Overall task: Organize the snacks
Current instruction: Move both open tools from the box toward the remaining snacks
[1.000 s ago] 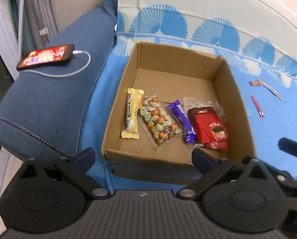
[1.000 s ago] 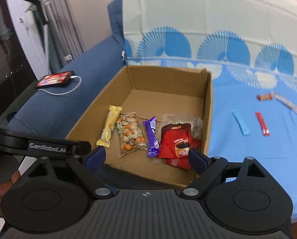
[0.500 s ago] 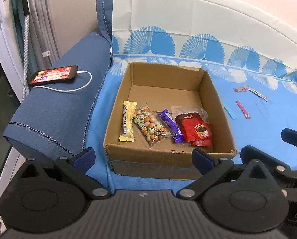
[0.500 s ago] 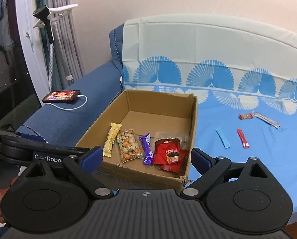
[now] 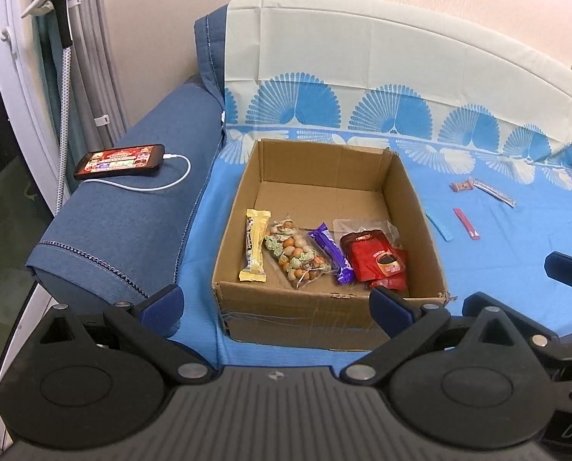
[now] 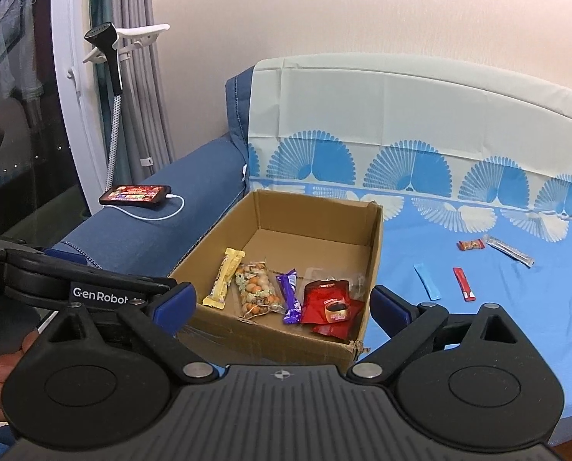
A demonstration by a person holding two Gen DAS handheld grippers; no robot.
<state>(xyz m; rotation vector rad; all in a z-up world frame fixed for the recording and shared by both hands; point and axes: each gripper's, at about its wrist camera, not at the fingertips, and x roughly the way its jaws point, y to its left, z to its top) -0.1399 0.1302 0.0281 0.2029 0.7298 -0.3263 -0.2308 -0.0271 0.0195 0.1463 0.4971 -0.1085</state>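
Observation:
An open cardboard box (image 5: 416,207) (image 6: 374,253) sits on the blue sofa cover. It holds a yellow bar (image 5: 254,245) (image 6: 224,277), a clear bag of candies (image 5: 296,253) (image 6: 257,288), a purple bar (image 5: 334,252) (image 6: 290,296) and red pouches (image 5: 376,257) (image 6: 330,305). Right of the box lie a blue stick (image 5: 438,226) (image 6: 426,280), a red stick (image 5: 466,223) (image 6: 463,284), a small red candy (image 5: 462,186) (image 6: 470,245) and a silver stick (image 5: 493,192) (image 6: 510,252). My left gripper (image 5: 275,300) and right gripper (image 6: 282,303) are open, empty, near the box's front.
A lit phone (image 5: 119,156) (image 6: 135,194) with a white charging cable lies on the blue sofa armrest (image 5: 124,223) left of the box. A garment steamer stand (image 6: 111,77) and curtains are at the far left. The sofa back rises behind the box.
Both grippers have pulled back and up from the box, so more of the sofa and wall shows. Both stayed open. The snacks have not moved.

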